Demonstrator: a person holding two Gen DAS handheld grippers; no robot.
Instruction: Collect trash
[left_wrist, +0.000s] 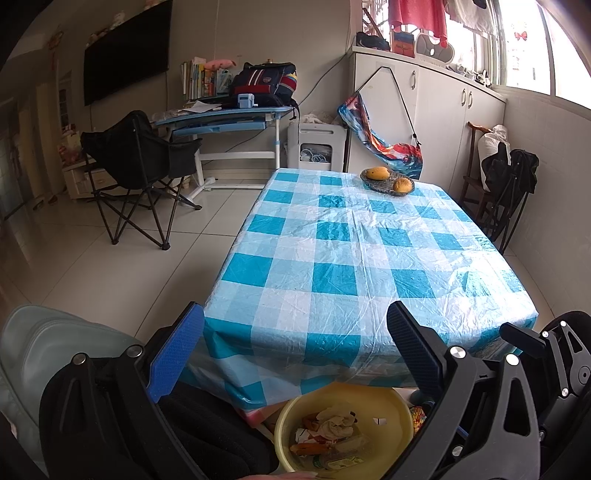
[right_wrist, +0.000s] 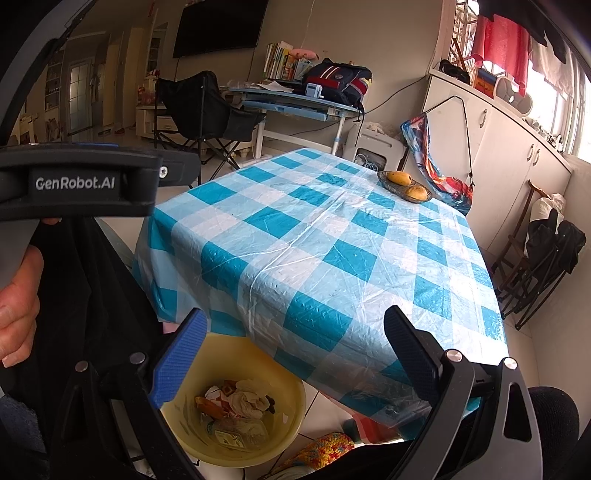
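A yellow basin (left_wrist: 388, 413) (right_wrist: 184, 428) stands on the floor by the table's near edge, holding crumpled tissue, wrappers and orange scraps (left_wrist: 332, 428) (right_wrist: 240, 410). My left gripper (left_wrist: 295, 350) hovers open above the basin and the table edge, nothing between its fingers. My right gripper (right_wrist: 295, 354) is also open and empty, held above the basin and the table's near corner. The left gripper's black body (right_wrist: 77, 184) shows at the left of the right wrist view, held by a hand (right_wrist: 18, 306). The blue-and-white checked tablecloth (left_wrist: 351, 251) (right_wrist: 314, 240) bears no loose trash.
A wire basket with two mangoes (left_wrist: 388, 179) (right_wrist: 406, 184) sits at the table's far end. A black folding chair (left_wrist: 136, 166), a blue desk (left_wrist: 221, 114), white cabinets (left_wrist: 443, 110) and a chair (right_wrist: 546, 258) at the right surround the table. A crocheted cushion (right_wrist: 321, 450) lies near the basin.
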